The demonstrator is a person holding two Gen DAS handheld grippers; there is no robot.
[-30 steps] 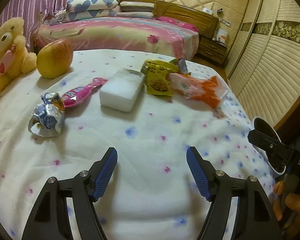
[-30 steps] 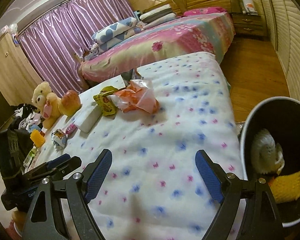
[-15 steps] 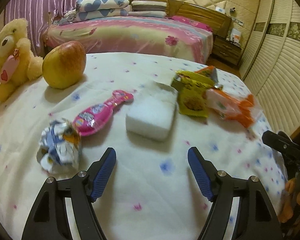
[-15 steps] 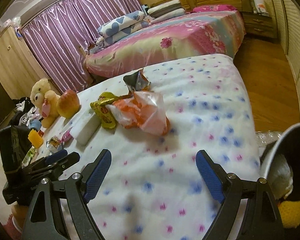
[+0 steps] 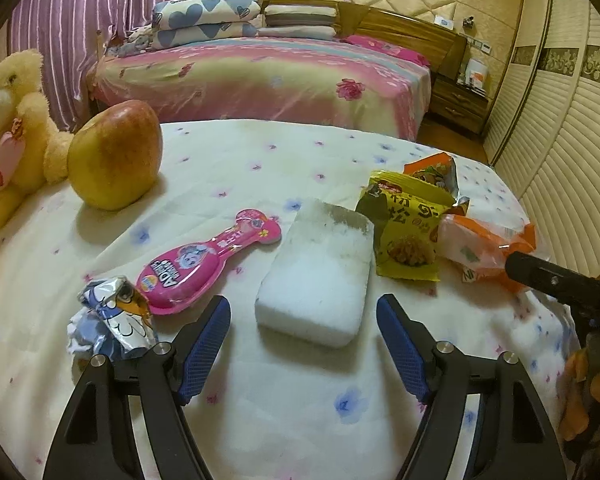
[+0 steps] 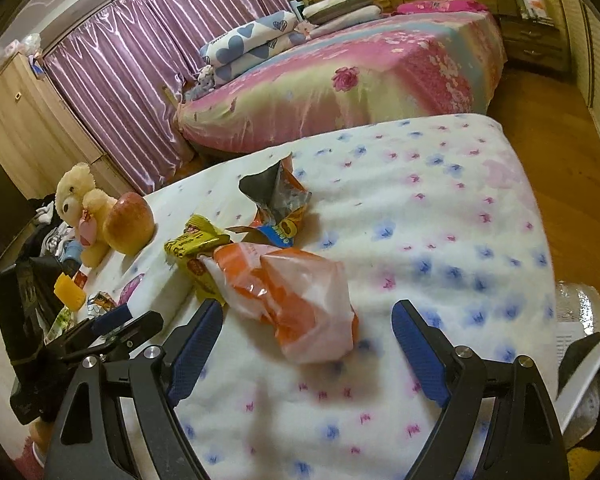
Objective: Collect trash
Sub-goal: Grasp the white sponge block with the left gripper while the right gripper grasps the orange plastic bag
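My left gripper (image 5: pixel 303 344) hovers with its jaws spread wide just short of the white sponge (image 5: pixel 319 276) on the flowered bedspread (image 5: pixel 228 160). My right gripper (image 6: pixel 306 350), likewise spread and empty, frames the orange plastic bag (image 6: pixel 292 300). A yellow snack wrapper (image 5: pixel 406 230) lies between sponge and bag.

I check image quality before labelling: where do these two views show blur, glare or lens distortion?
Left wrist view: sharp overall; fisheye bends the wardrobe doors; warm light, soft shadow beside the apple. Right wrist view: the bedsheet is smeared near the right gripper; glare streaks on the purple curtain; dark vignette at the corners.
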